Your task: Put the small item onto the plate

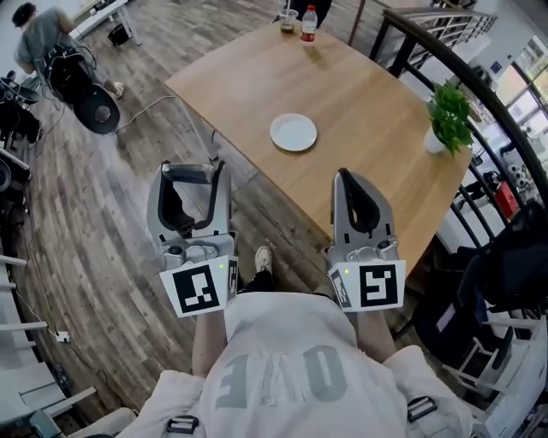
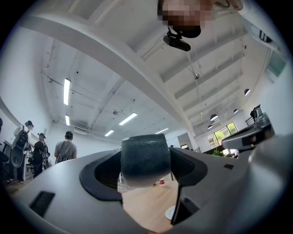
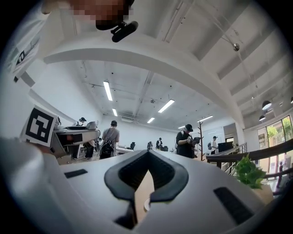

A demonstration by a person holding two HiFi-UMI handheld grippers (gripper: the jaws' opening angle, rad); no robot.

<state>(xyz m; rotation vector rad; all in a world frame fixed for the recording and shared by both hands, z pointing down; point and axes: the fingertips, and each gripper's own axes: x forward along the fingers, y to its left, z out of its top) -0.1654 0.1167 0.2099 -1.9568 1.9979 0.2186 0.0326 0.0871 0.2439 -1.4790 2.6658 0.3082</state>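
Both hand-held grippers are held up close to the person's chest, side by side and level with each other. They point away from the body toward the tabletop (image 1: 368, 85), and a bare forearm runs down behind each into the light shirt.

The left hand-held gripper (image 1: 193, 171) hangs over the wooden floor (image 1: 103, 222), just left of the tabletop's near corner. Its jaws are set fairly wide and pinch the small item (image 2: 145, 160), a dark, stubby, roll-like piece. In the left gripper view the item sits crosswise between the two dark pads and fills the gap.

The right hand-held gripper (image 1: 349, 180) is over the tabletop's near edge. Its jaws are pressed together with nothing between them. In the right gripper view only a thin slit is left, through which a strip of the wood shows.

The plate (image 1: 294, 133) is white, round and bare. It lies flat near the middle of the tabletop, farther out than both hand-held grippers and roughly between their lines of aim. The small item is well apart from it, up in the left jaws.

At the tabletop's right edge a green plant (image 1: 449, 115) stands in a white pot. At the far edge a bottle (image 1: 309, 24) stands just beside a cup (image 1: 288, 19). In the far left corner of the room, on the floor, a person (image 1: 38, 38) bends over dark equipment.
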